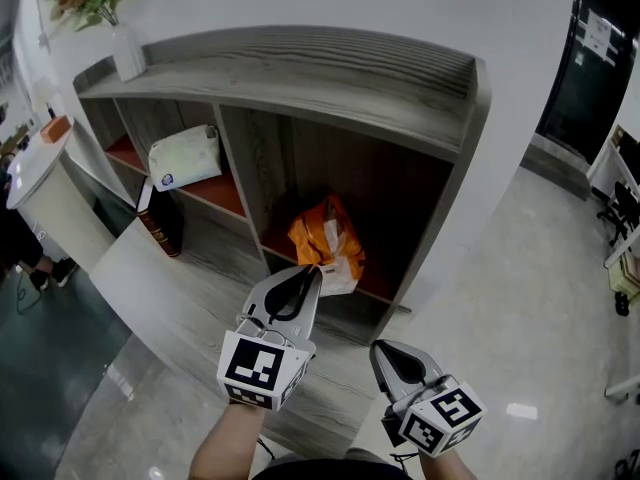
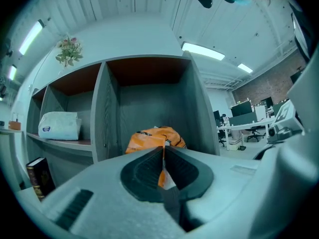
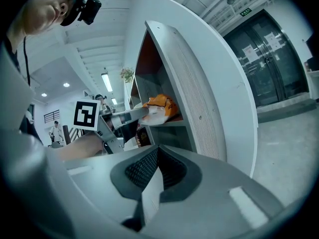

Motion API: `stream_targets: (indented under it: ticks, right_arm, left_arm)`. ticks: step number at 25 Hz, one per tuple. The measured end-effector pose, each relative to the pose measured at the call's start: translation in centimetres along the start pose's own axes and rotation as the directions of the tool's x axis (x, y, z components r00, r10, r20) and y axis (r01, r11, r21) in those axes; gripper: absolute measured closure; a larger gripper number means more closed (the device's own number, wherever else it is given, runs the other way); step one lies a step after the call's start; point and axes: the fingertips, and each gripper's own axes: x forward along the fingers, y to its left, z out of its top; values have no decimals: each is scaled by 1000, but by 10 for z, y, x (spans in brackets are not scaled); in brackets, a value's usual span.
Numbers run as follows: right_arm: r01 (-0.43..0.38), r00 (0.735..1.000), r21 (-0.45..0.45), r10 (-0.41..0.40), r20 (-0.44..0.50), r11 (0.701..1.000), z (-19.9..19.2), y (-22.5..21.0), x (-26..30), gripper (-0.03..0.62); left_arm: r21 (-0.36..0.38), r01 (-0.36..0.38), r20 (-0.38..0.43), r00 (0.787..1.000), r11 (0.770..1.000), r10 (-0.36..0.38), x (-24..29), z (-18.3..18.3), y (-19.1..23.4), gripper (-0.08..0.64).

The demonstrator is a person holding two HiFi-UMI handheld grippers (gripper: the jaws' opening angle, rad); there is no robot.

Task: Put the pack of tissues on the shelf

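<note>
An orange pack of tissues (image 1: 328, 243) (image 2: 149, 138) (image 3: 159, 107) lies on the red-brown board of the right-hand compartment of the grey wooden shelf (image 1: 330, 78). My left gripper (image 1: 316, 270) (image 2: 163, 158) reaches to the pack's near edge, with its jaws shut on the pack's white-and-orange wrapper. The right gripper view shows that gripper's tip (image 3: 144, 114) touching the pack at the shelf's front. My right gripper (image 1: 378, 353) (image 3: 157, 158) hangs lower, to the right of the left one and away from the shelf, its jaws shut and holding nothing.
A white soft pack (image 1: 185, 155) (image 2: 60, 125) lies in the left compartment. A dark book (image 1: 160, 223) (image 2: 37, 176) stands below it. A vase with flowers (image 1: 125, 53) stands on the shelf's top. A white counter (image 1: 40, 183) is at the left, a glass door (image 3: 269, 68) to the right.
</note>
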Motion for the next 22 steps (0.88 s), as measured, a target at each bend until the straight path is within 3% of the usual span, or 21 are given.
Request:
stream_targets:
  ticks: [10, 16, 22]
  right_arm:
    - [10, 1000, 6, -10, -1, 1000, -3, 0, -5, 592]
    - [15, 1000, 10, -15, -5, 1000, -6, 1, -4, 592]
    - [17, 1000, 10, -16, -4, 1000, -8, 7, -4, 592]
  left_arm:
    - [-52, -42, 0, 999, 998, 42, 11, -6, 9, 548]
    - [-48, -53, 5, 999, 997, 53, 14, -10, 14, 537]
    - [-39, -35, 25, 999, 999, 36, 8, -9, 11, 432]
